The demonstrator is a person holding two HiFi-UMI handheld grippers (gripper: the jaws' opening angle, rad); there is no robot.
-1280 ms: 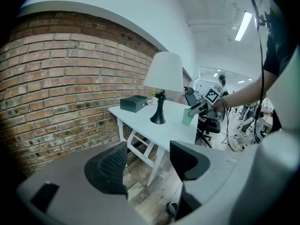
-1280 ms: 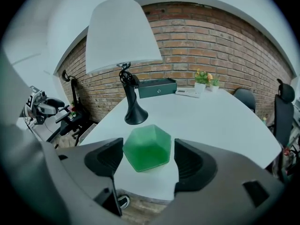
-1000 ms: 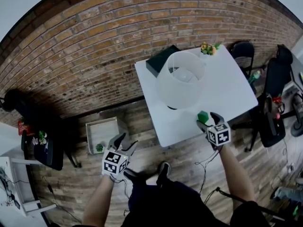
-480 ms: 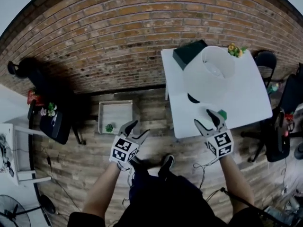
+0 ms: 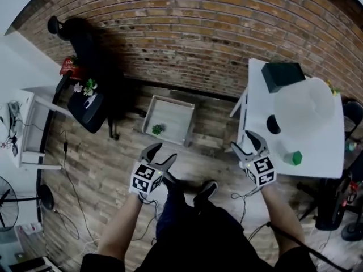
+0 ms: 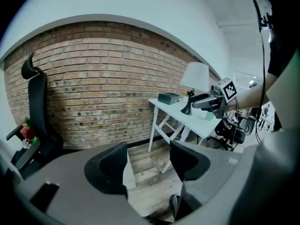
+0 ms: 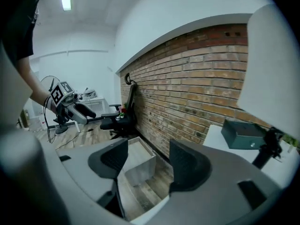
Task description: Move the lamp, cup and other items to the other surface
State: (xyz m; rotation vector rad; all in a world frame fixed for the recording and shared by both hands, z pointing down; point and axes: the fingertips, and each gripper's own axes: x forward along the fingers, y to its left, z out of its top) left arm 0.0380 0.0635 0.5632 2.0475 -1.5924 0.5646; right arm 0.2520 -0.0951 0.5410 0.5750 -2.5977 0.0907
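- Lamp (image 5: 309, 103) stands on the white table (image 5: 261, 107) at the right, with its big shade hiding much of the top.
- Cup (image 5: 294, 158), small and green, sits on the near part of that table, just beside the lamp. A dark box (image 5: 282, 75) sits at the far end.
- None of these is held, so I think they are waiting to be moved.
- Right gripper (image 5: 245, 143) hangs by the table's near left edge. Its jaws have just closed in a little, but they stand apart with nothing between them.
- Left gripper (image 5: 160, 153) hangs over the wood floor, jaws wide apart and holding nothing.
- A low grey tray (image 5: 176, 120) lies on the floor to the left, by the brick wall, with a small green thing (image 5: 157, 130) in it.
- Both grippers point toward the tray, so it may be where things go.
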